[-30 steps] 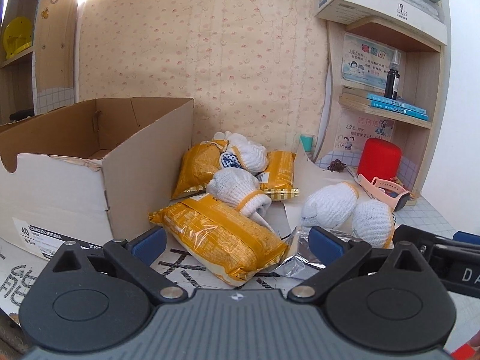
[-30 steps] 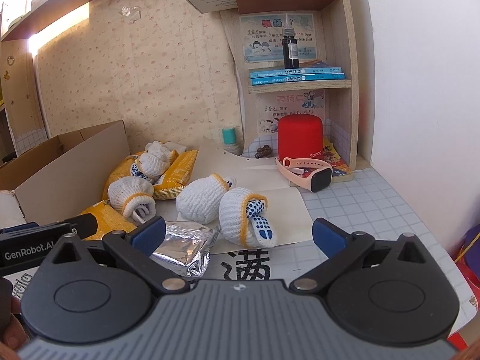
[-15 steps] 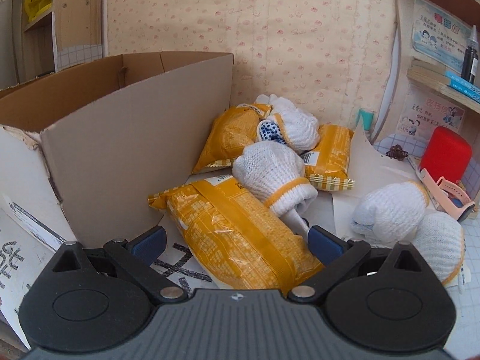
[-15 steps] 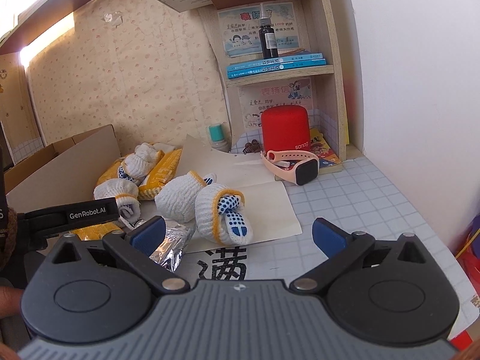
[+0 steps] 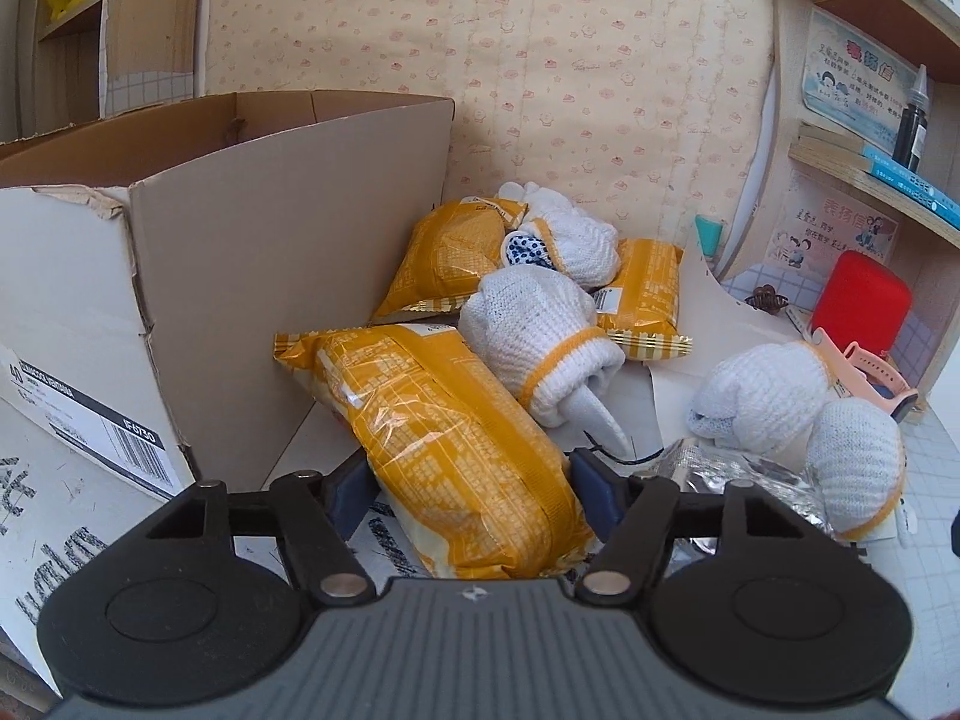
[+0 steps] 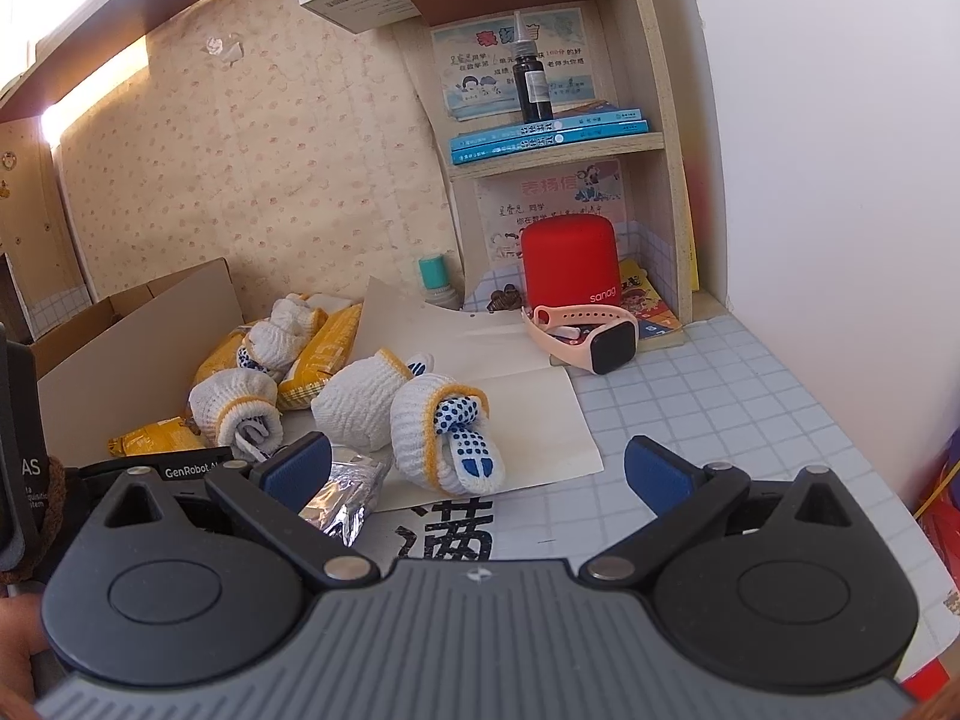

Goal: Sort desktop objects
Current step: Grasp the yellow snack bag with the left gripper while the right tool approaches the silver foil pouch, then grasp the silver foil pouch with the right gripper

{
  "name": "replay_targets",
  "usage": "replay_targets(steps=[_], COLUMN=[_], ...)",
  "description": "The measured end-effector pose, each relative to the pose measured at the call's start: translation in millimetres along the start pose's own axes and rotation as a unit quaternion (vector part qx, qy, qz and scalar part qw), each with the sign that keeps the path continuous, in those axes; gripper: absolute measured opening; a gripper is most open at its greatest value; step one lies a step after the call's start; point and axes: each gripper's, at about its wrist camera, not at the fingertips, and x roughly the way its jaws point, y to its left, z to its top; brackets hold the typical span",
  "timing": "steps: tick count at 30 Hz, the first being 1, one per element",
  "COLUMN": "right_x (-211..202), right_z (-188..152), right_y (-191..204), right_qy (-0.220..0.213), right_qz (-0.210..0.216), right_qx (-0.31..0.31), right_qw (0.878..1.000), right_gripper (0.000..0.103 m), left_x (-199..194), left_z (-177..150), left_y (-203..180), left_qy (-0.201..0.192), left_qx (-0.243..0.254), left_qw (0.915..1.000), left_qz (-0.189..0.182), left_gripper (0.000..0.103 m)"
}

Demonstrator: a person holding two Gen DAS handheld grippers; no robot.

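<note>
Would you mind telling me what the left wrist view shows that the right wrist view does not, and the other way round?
Only the left wrist view shows the left gripper closing around the near yellow snack packet, plus the barcode label on the cardboard box. Only the right wrist view shows the right gripper, open over the desk with nothing between its fingers, and the watch's dark screen. Both show the rolled white gloves, the red speaker, the foil packet and the dark bottle on the shelf.
</note>
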Motion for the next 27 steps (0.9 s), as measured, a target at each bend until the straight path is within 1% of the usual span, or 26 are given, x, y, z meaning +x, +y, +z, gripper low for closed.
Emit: replay_targets(steps=[4, 11, 15, 17, 20, 22, 25, 27], right_x=[1, 17, 31, 36, 47, 54, 62, 68], right_z=[-1, -9, -11, -11, -10, -10, -11, -13], right_y=[8, 34, 49, 58, 70, 77, 90, 100], right_qy=[0.004, 0.031, 0.047, 0.048, 0.055, 0.064, 0.079, 0.089], right_qz=[0.01, 0.041, 0.043, 0.043, 0.034, 0.031, 0.011, -0.014], right_qx=[-0.005, -0.04, -0.057, -0.063, -0.075, -0.071, -0.072, -0.074], right_qw=[1.0, 0.998, 0.996, 0.996, 0.995, 0.995, 0.994, 0.993], right_gripper=[0.101, 0.101, 0.101, 0.101, 0.101, 0.101, 0.101, 0.101], left_x=[-13, -40, -59, -66, -76, -80, -81, -82], left_z=[-5, -17, -27, -32, -37, -38, -38, -38], left_y=[3, 14, 20, 23, 27, 31, 38, 42], left_qy=[-0.012, -0.036, -0.055, -0.064, -0.076, -0.078, -0.077, -0.076], left_qx=[0.022, 0.067, 0.091, 0.096, 0.103, 0.102, 0.094, 0.091], left_qw=[0.9996, 0.9968, 0.9939, 0.9928, 0.9914, 0.9913, 0.9923, 0.9925], left_qz=[-0.013, -0.025, -0.029, -0.029, -0.03, -0.031, -0.028, -0.028], left_gripper=[0.065, 0.064, 0.064, 0.064, 0.065, 0.064, 0.064, 0.064])
